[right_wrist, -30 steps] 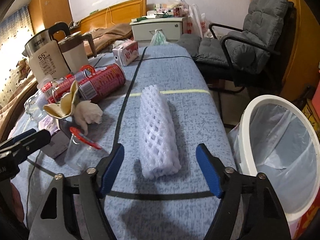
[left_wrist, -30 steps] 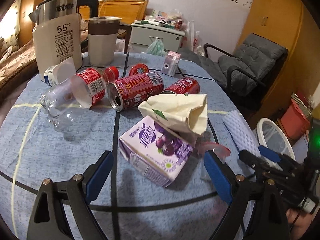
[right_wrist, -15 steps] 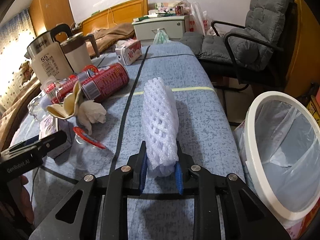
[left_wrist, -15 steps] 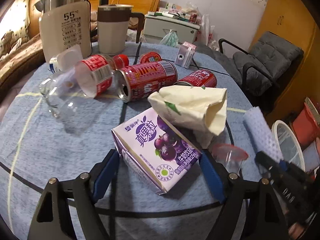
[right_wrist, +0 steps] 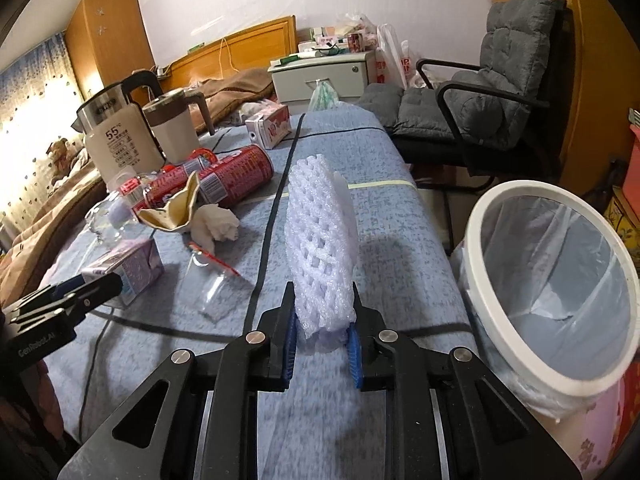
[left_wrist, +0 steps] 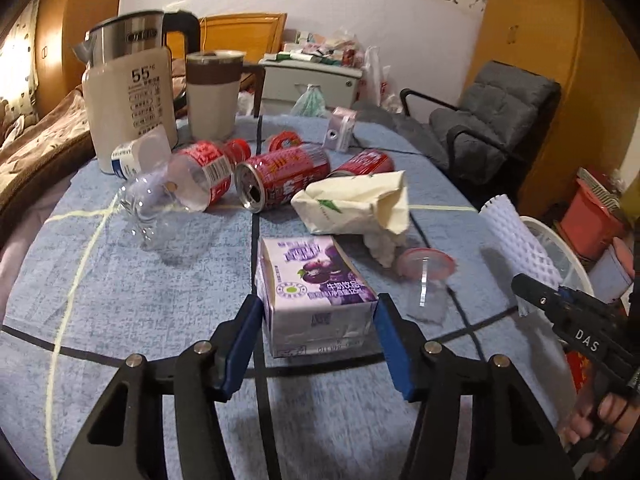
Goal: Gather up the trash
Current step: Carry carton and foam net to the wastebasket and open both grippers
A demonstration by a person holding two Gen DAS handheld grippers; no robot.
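A purple juice carton (left_wrist: pixel 316 272) lies on the blue tablecloth between the blue pads of my left gripper (left_wrist: pixel 318 320). The jaws are closing and both pads touch the carton's sides. My right gripper (right_wrist: pixel 322 336) is shut on the near end of a white foam net sleeve (right_wrist: pixel 320 240), which it holds tilted up off the cloth. A white bin (right_wrist: pixel 500 200) lined with a clear bag stands open just right of the table. Red cans (left_wrist: pixel 284 176), a clear bottle (left_wrist: pixel 192 180), a cream paper bag (left_wrist: pixel 356 200), a crumpled tissue (left_wrist: pixel 380 246) and a clear cup (left_wrist: pixel 426 276) lie beyond the carton.
A kettle (left_wrist: pixel 128 108) and a lidded jug (left_wrist: pixel 212 96) stand at the table's far left, with a small pink carton (left_wrist: pixel 340 134) behind the cans. A grey armchair (right_wrist: pixel 480 108) sits beyond the table's right edge, and a bed is at the left.
My left jaws have come in from wide apart onto the purple carton, which now lies square between them. My right jaws shut on the foam sleeve and raised it off the cloth.
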